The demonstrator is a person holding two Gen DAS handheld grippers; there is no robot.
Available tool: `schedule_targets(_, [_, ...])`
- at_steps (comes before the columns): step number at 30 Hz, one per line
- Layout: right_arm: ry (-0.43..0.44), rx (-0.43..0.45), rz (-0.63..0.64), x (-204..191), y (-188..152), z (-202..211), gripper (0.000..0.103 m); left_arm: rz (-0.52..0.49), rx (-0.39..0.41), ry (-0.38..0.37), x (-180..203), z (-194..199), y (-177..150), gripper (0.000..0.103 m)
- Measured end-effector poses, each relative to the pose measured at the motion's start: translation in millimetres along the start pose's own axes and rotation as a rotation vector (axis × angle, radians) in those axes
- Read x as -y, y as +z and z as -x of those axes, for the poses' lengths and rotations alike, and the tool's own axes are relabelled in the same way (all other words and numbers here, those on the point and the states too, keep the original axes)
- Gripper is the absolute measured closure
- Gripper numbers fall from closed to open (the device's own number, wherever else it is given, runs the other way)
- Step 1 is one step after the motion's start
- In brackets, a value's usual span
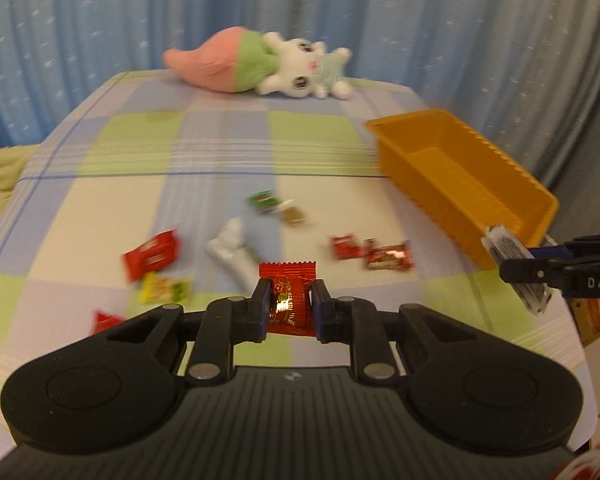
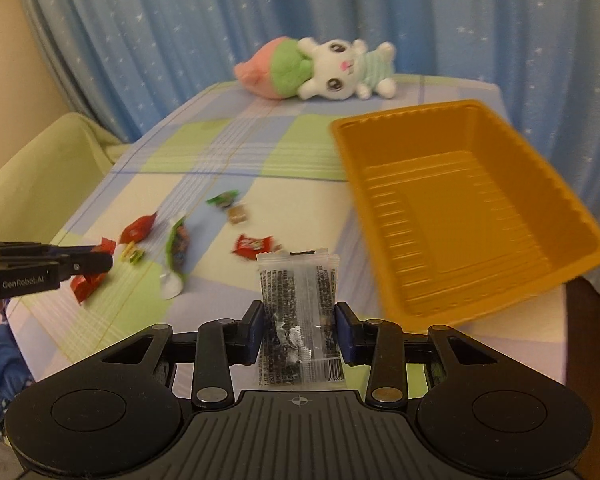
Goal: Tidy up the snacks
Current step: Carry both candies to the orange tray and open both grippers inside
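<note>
Left gripper [image 1: 290, 309] was clamped on a red candy wrapper [image 1: 289, 300], lifted clear of the checked tablecloth [image 1: 100, 200]; right gripper [image 2: 299, 325] pinched a clear packet with black print [image 2: 298, 316], its pads pressing both edges. Beyond them, loose snacks [image 1: 236, 246] lay scattered mid-table, with the orange tray [image 2: 460, 216], apparently empty, to their right. Step in hand, by judgement: carrying both pieces to the tray. Next move would call for bringing each over the tray's rim before letting go
</note>
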State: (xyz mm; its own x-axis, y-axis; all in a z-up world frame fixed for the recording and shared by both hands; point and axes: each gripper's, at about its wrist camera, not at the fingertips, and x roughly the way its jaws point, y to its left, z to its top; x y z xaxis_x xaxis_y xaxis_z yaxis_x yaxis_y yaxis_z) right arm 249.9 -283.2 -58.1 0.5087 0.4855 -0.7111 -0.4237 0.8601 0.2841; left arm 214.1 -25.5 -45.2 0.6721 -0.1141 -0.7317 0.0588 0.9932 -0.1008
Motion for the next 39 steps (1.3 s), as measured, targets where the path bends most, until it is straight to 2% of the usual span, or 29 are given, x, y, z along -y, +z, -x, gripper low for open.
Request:
schedule_targets(10, [-0.098,0.091,-0.061,84,14,44,0.065,-0.096,0.049,-0.112,100,-30,38,0.084])
schedule_targets(16, [-0.120,0.122,-0.092,124,30,45,0.065,-0.130,0.072,-0.138,141,-52,66,0.084])
schedule_targets(21, [-0.101,0.128,-0.094,147,44,36,0.065,-0.147,0.067,-0.142,168,-74,82,0.084])
schedule_targets(30, [-0.074,0.085,-0.071,164,61,3,0.065,-0.155,0.019,-0.135,191,-106,91,0.084])
schedule_targets(39, [-0.075,0.020,-0.048,173,61,-31,0.065,-0.146,-0.017,-0.122,192,-123,92,0.084])
